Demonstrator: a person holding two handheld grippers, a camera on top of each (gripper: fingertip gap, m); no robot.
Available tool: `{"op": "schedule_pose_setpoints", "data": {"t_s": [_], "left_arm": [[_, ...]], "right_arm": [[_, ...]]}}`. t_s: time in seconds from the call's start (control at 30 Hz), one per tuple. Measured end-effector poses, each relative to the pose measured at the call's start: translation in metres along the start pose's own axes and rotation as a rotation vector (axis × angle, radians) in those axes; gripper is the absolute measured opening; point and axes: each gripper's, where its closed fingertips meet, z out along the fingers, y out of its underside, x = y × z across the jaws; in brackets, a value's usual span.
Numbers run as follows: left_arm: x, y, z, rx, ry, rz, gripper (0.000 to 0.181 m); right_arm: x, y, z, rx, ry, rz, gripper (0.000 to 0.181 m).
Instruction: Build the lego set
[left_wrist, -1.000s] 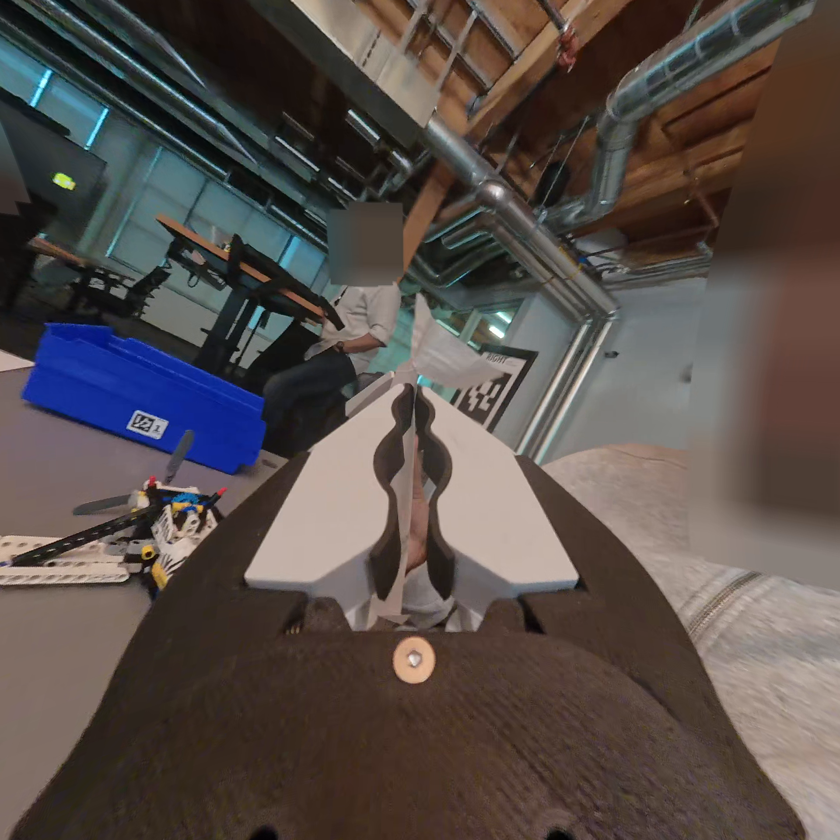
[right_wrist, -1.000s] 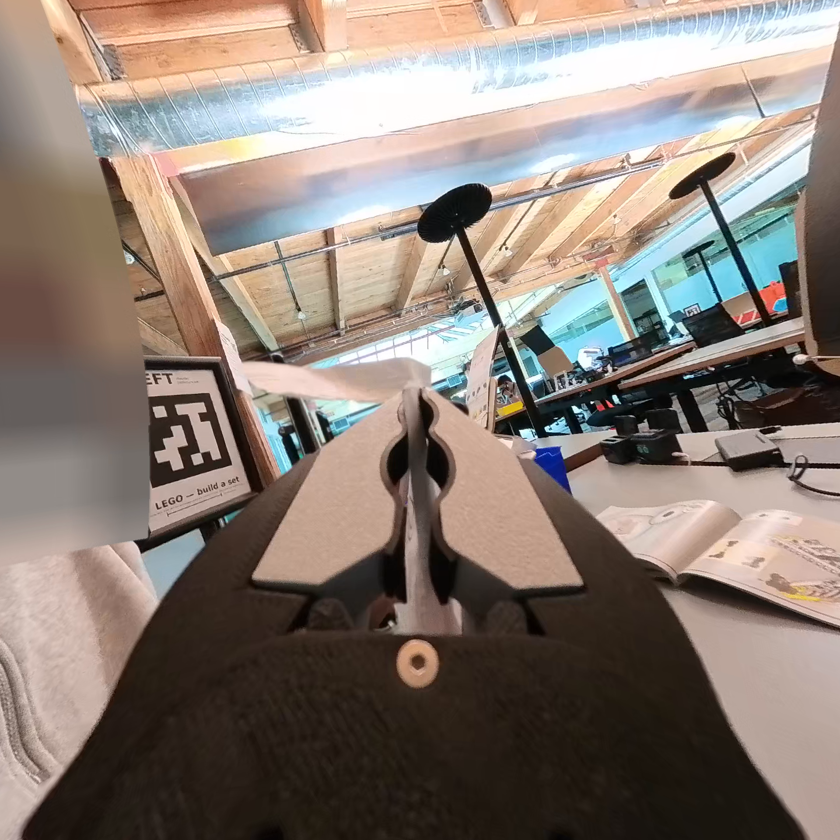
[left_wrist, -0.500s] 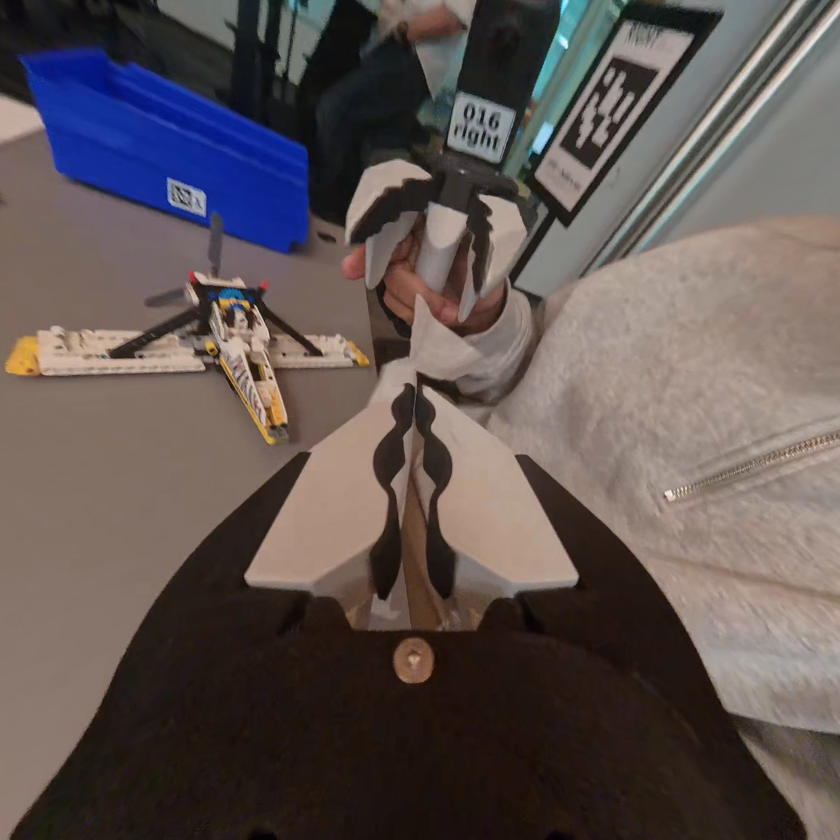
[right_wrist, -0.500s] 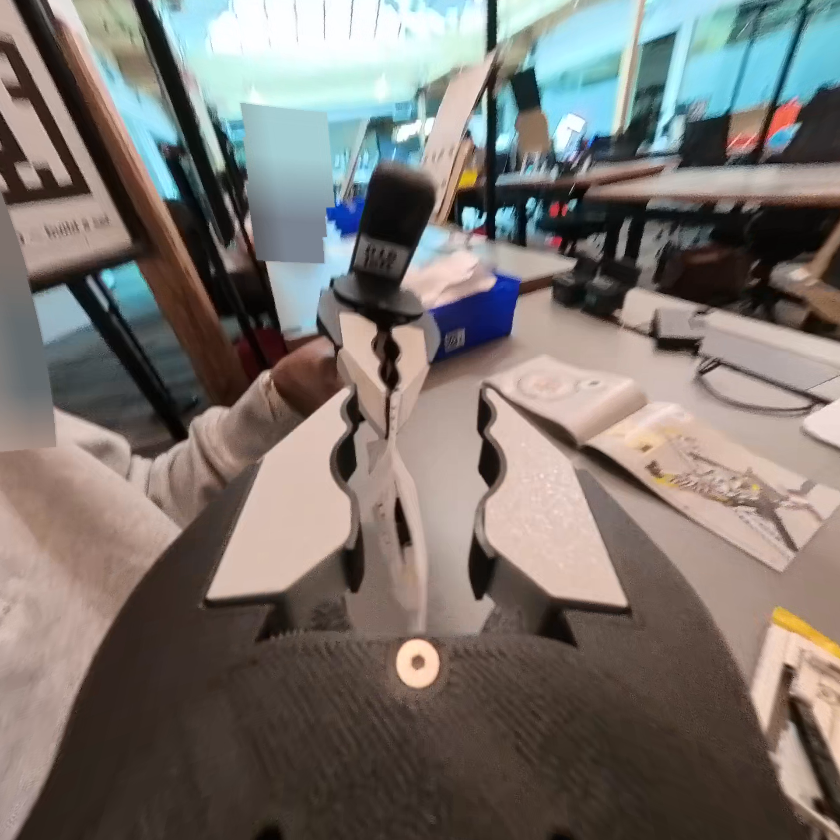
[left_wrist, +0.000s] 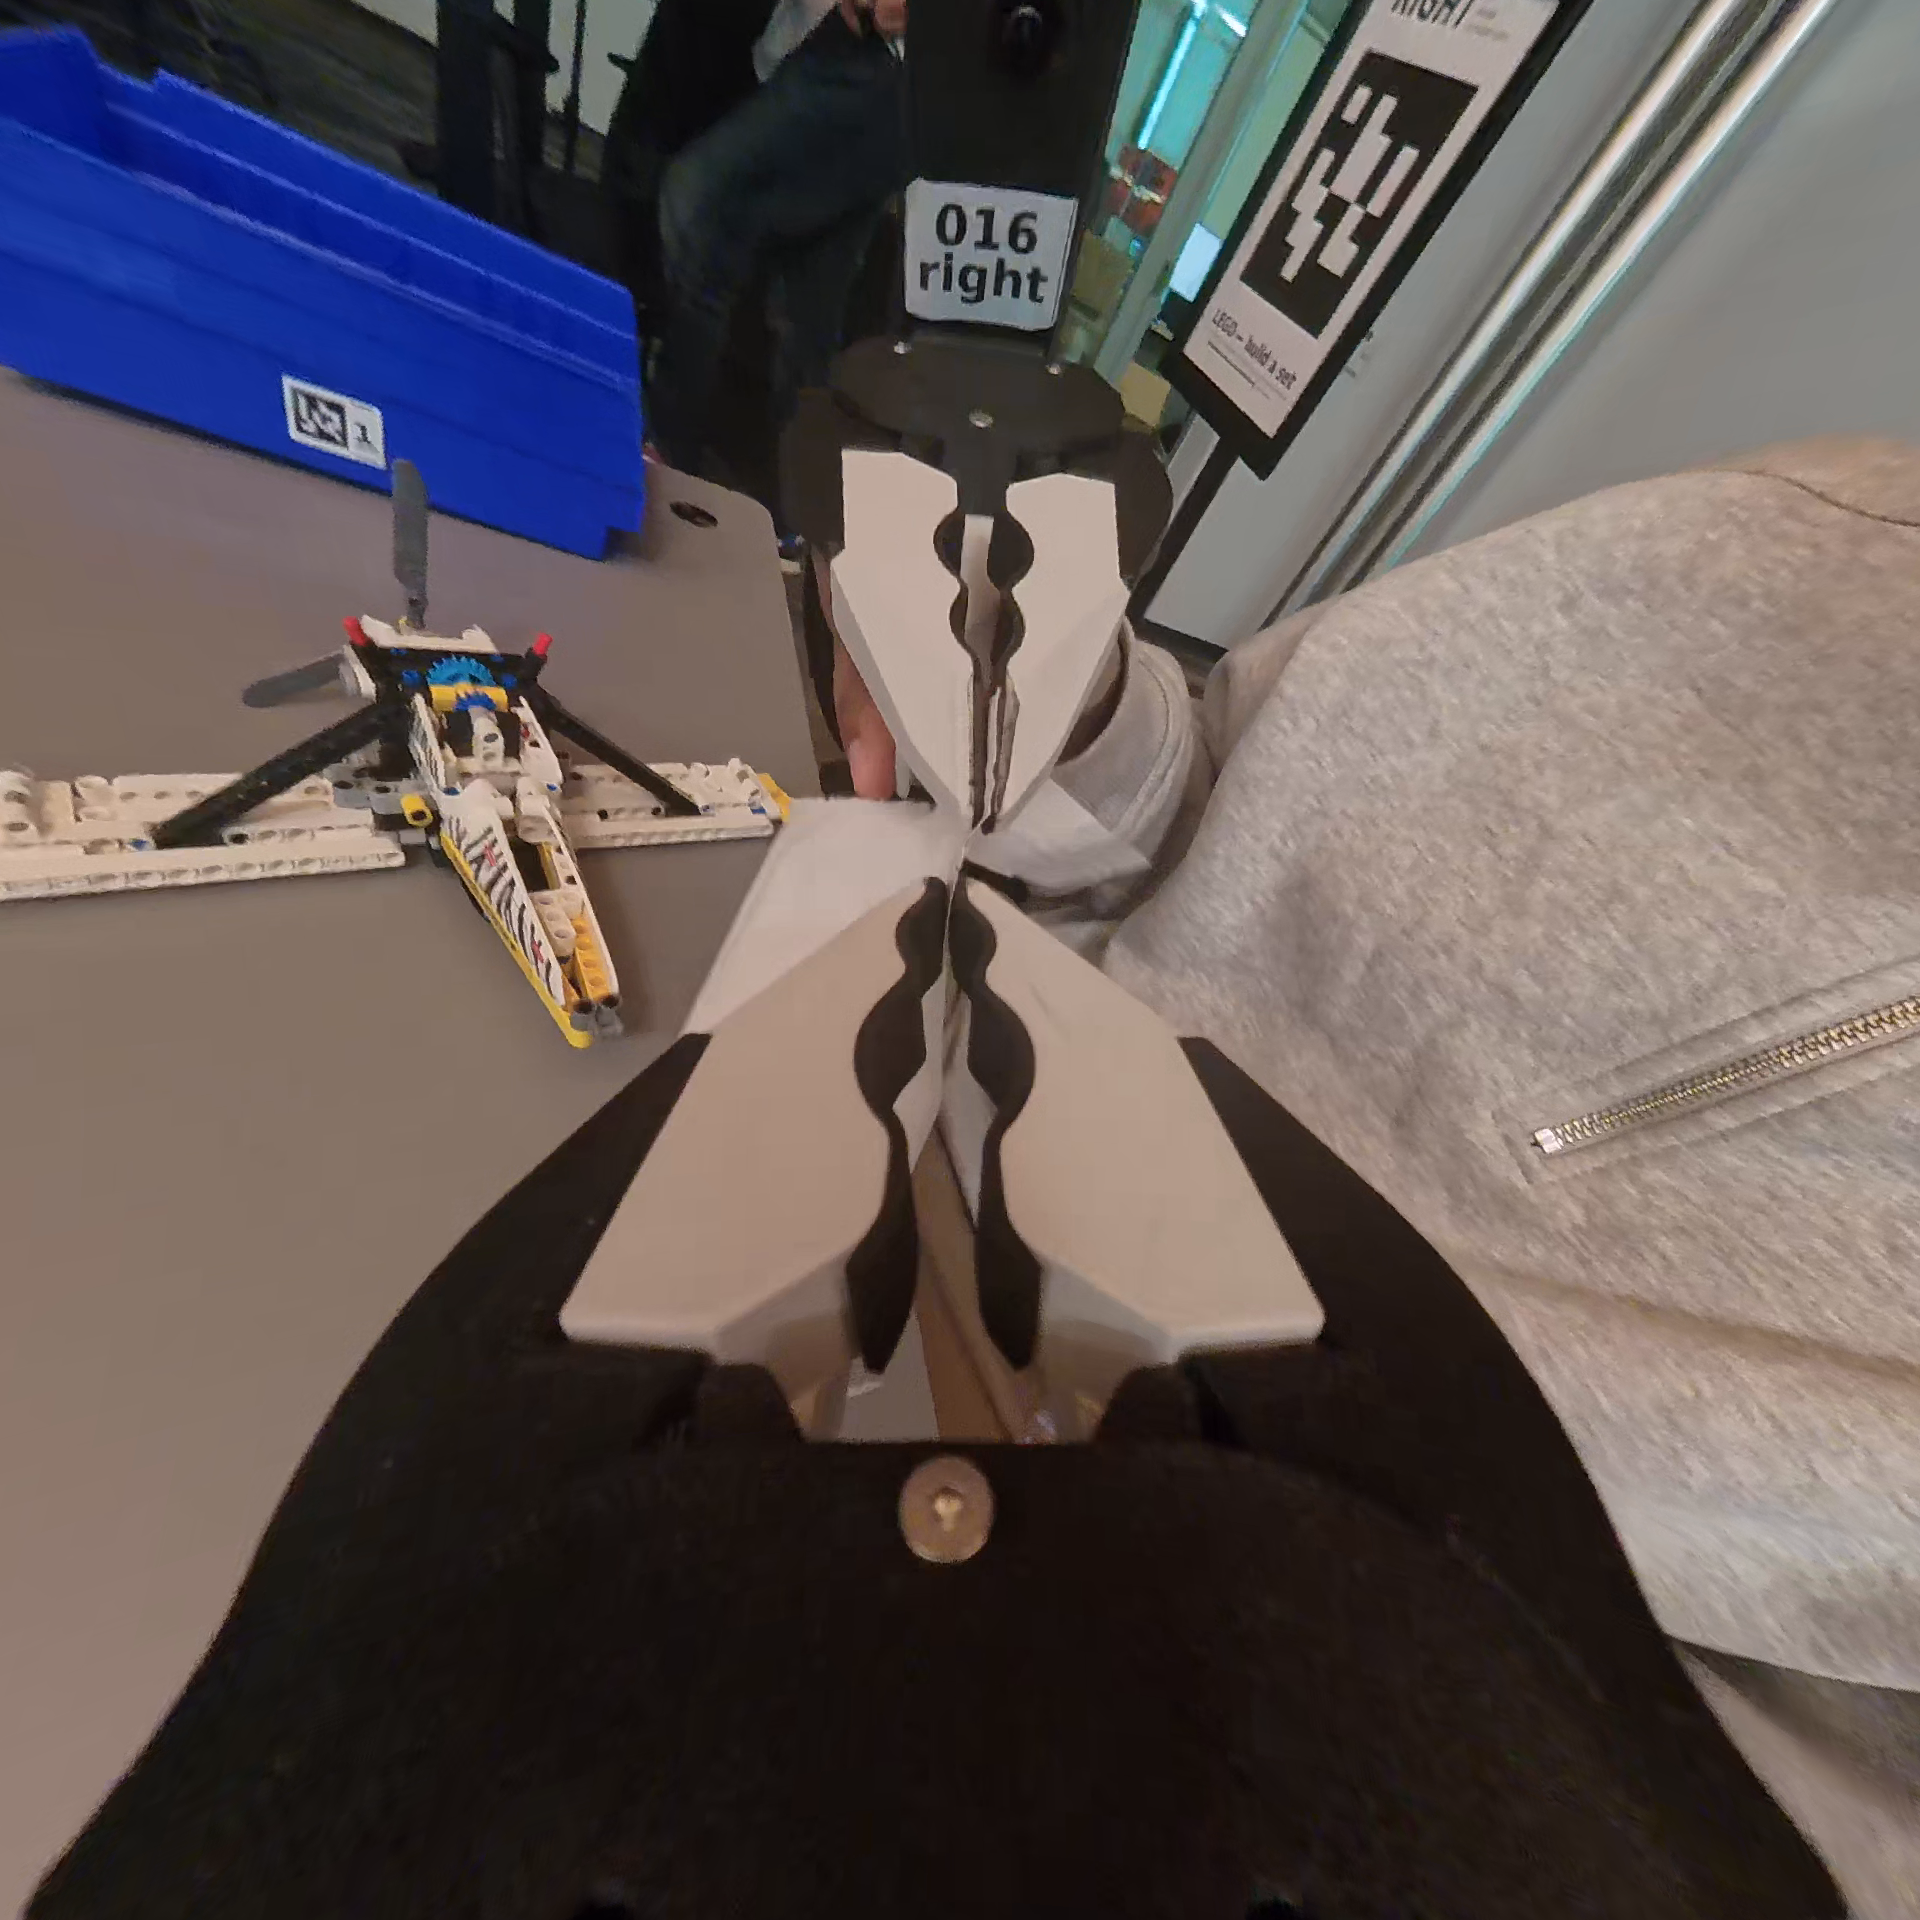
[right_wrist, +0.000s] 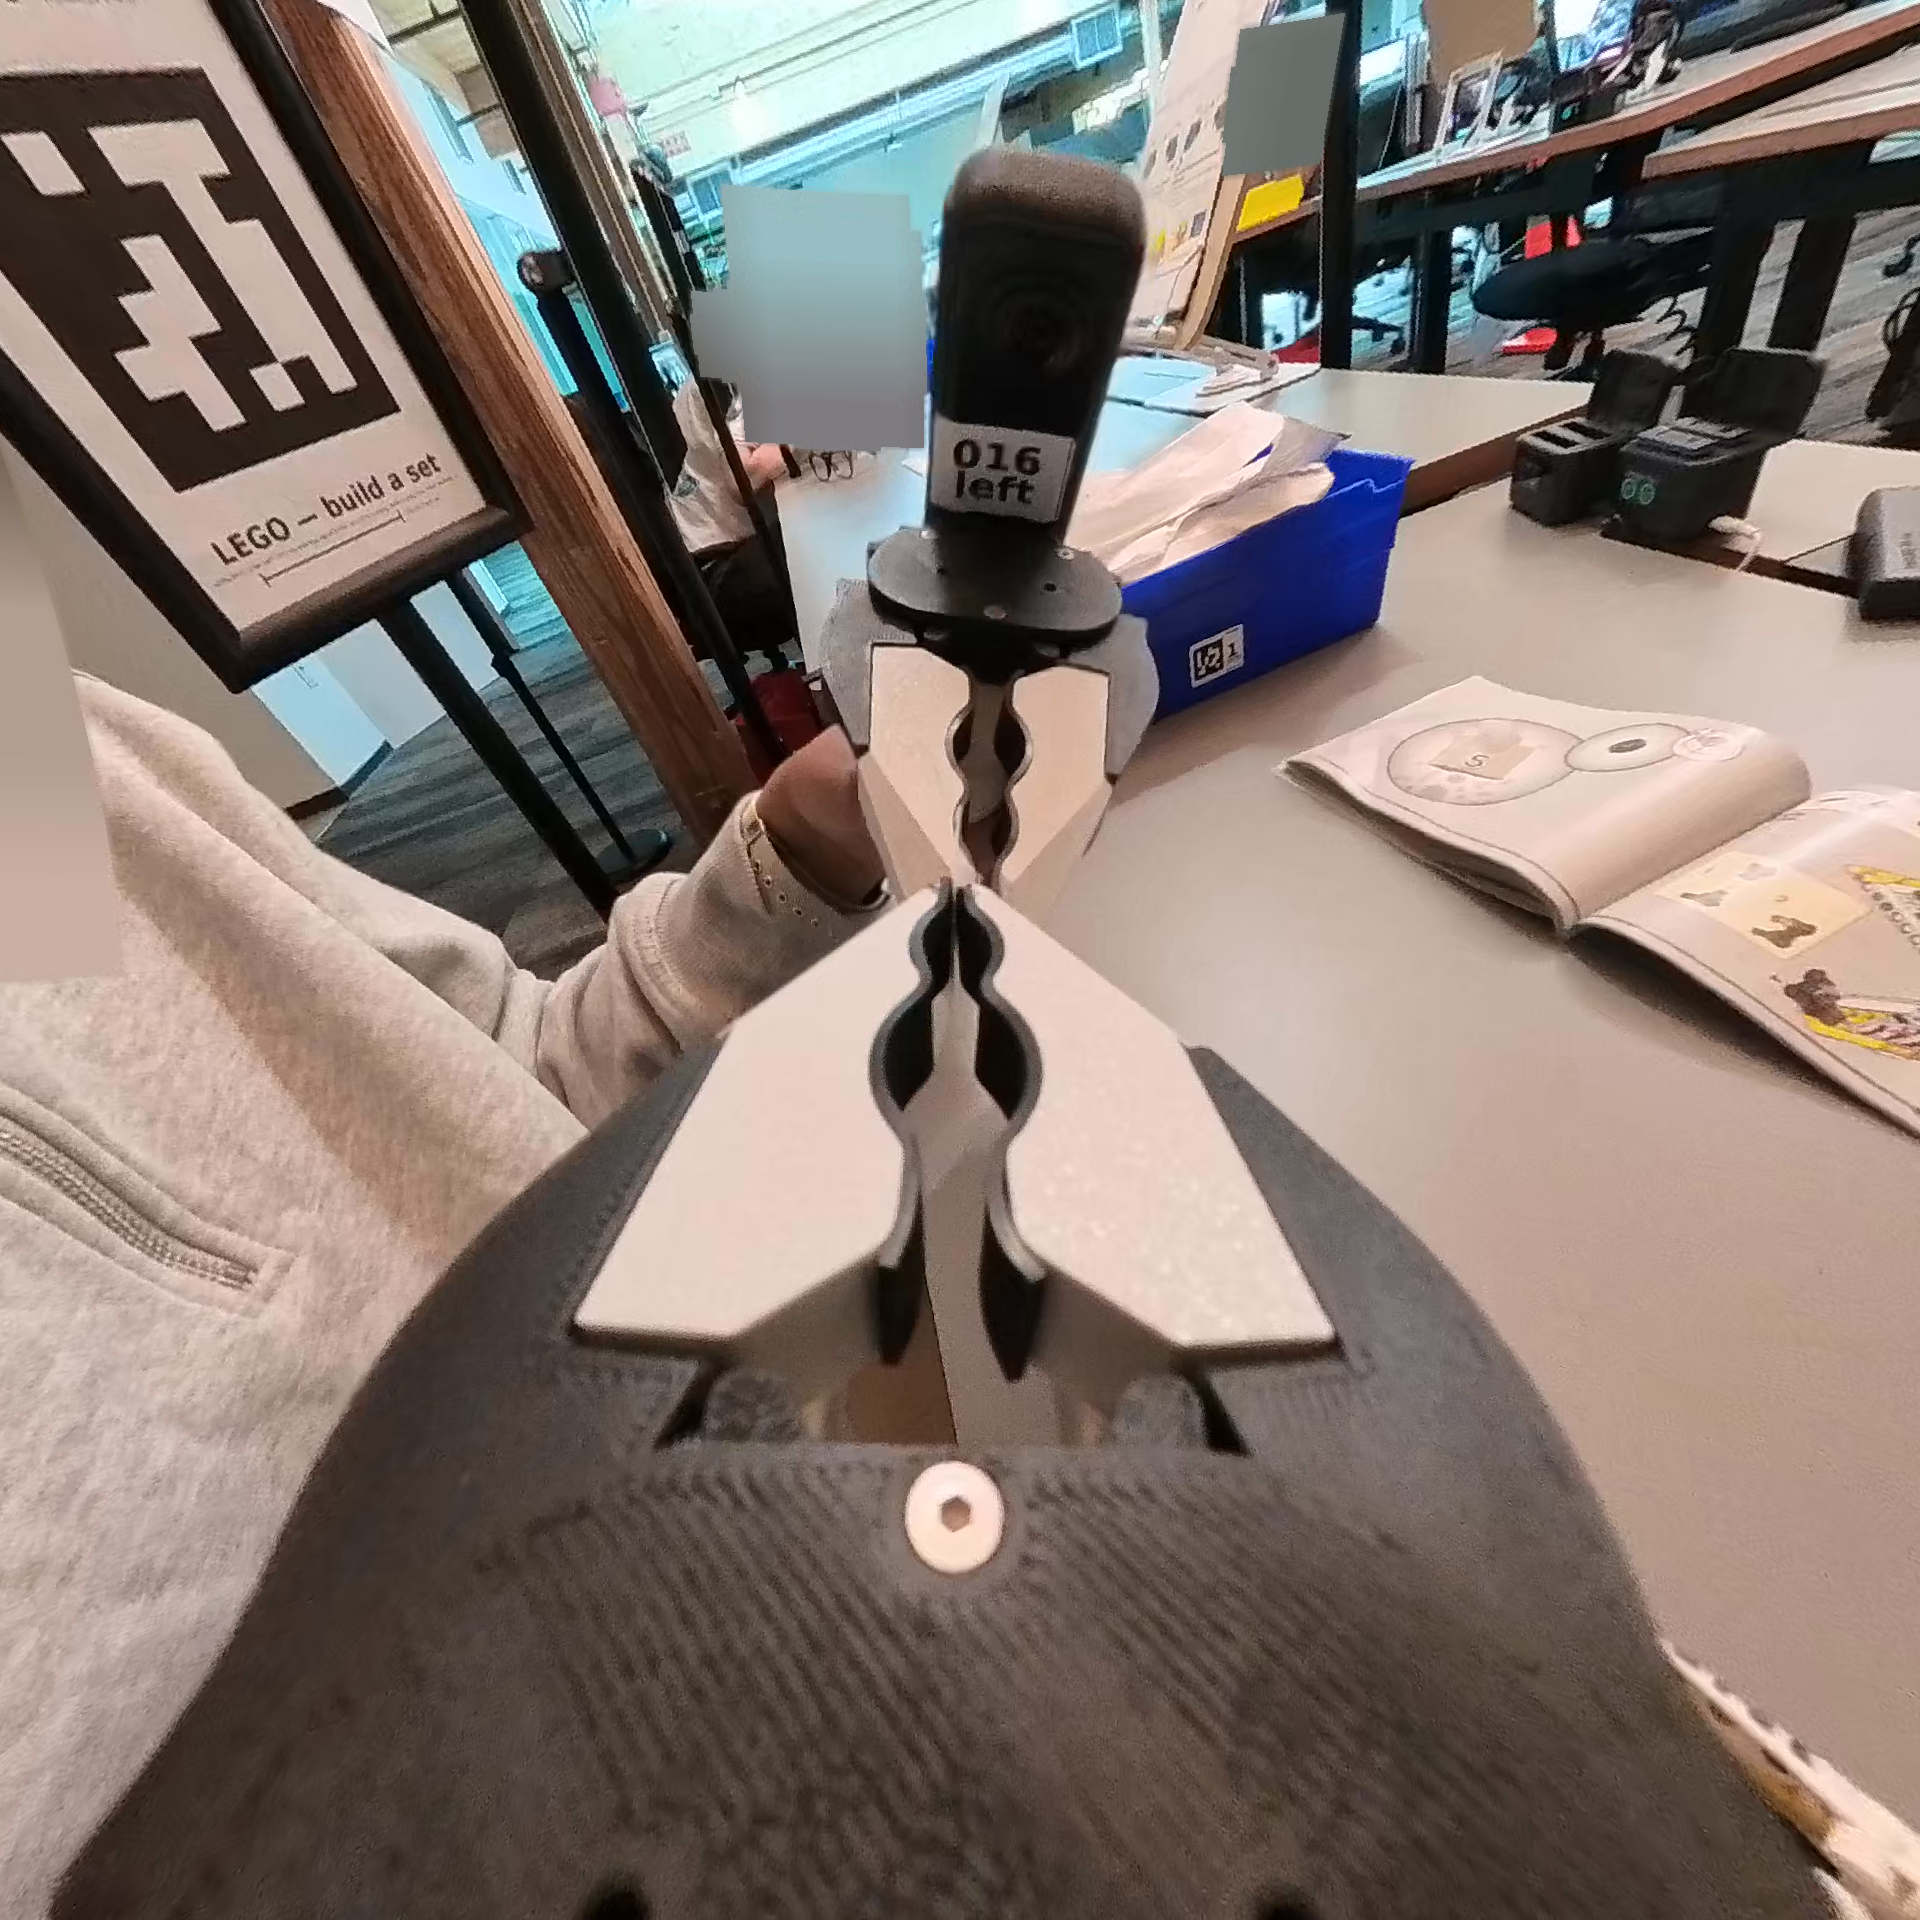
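You have both grippers pointed tip to tip above the near table edge, each clenched on the same thin white sheet, probably a paper bag or sticker sheet from the set, though I cannot tell which. Your left gripper (left_wrist: 951, 894) pinches one end of the white sheet (left_wrist: 831, 883) and your right gripper (right_wrist: 951, 899) pinches the other, so the sheet spans the small gap between them. The lego plane (left_wrist: 457, 769) lies on the grey table (left_wrist: 260, 1195) well to your left, untouched: wings, striped body and propeller look assembled, so much of the build seems done. The instruction booklet (right_wrist: 1621, 831) lies open to your right, and a blue bin (left_wrist: 312, 301) sits behind the plane.
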Motion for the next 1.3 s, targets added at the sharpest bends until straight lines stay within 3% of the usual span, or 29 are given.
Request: {"op": "schedule_pose_setpoints", "data": {"t_s": [0.13, 0.23, 0.53, 0.73, 1.1, 1.3], "left_arm": [[0.005, -0.004, 0.006, 0.016, 0.035, -0.008, 0.000], [0.001, 0.007, 0.012, -0.061, 0.004, -0.042, 0.000], [0.003, 0.010, 0.018, -0.090, 0.009, -0.044, 0.000], [0.002, 0.013, 0.019, -0.117, -0.020, -0.029, 0.000], [0.000, -0.017, 0.010, 0.067, -0.053, 0.042, 0.000], [0.000, -0.019, 0.012, 0.069, -0.057, 0.051, 0.000]], "right_arm": [[0.000, -0.004, -0.006, 0.023, -0.013, 0.007, 0.000], [0.002, 0.002, -0.008, -0.017, -0.007, 0.008, 0.000], [0.004, 0.012, -0.011, -0.108, 0.053, -0.062, 0.006], [0.003, 0.016, -0.009, -0.141, 0.053, -0.076, 0.000], [0.004, -0.004, -0.014, 0.010, 0.049, -0.003, 0.000], [0.004, -0.006, -0.016, 0.027, 0.056, -0.022, 0.000]]}}
